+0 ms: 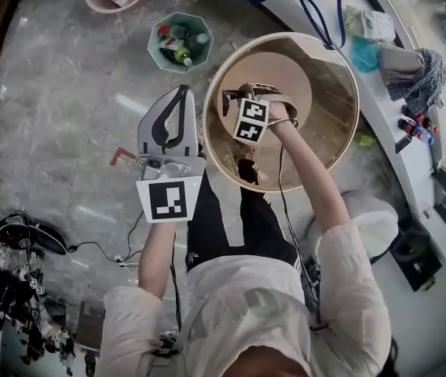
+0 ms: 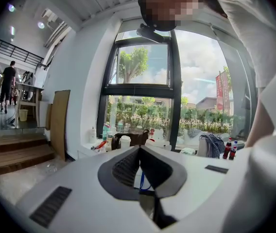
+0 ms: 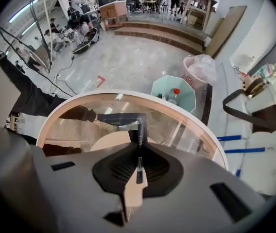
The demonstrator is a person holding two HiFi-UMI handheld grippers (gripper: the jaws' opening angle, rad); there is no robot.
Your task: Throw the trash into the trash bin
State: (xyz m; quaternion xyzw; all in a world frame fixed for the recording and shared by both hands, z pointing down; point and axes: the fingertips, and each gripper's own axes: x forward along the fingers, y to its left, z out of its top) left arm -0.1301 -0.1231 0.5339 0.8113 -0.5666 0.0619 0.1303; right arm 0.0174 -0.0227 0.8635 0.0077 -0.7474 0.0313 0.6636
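Note:
The trash bin [image 1: 354, 100] is a round tub with a pale wooden rim, standing on the floor in front of me. My right gripper [image 1: 251, 110] points straight down inside it, its marker cube facing the head camera. In the right gripper view the right gripper [image 3: 138, 148] is shut on a thin dark foil wrapper [image 3: 112, 121], which is seen edge-on and spreads left below the bin rim [image 3: 128, 97]. My left gripper [image 1: 181, 93] hangs just left of the bin, outside it. The left gripper [image 2: 139, 149] is shut with nothing between its jaws.
A teal octagonal bin [image 1: 160, 57] with bottles stands farther off on the floor, and a pink basket [image 1: 97, 2] lies beyond it. A white counter [image 1: 380, 85] with cloths and bottles runs along the right. Cables and gear [image 1: 27, 238] lie at the left.

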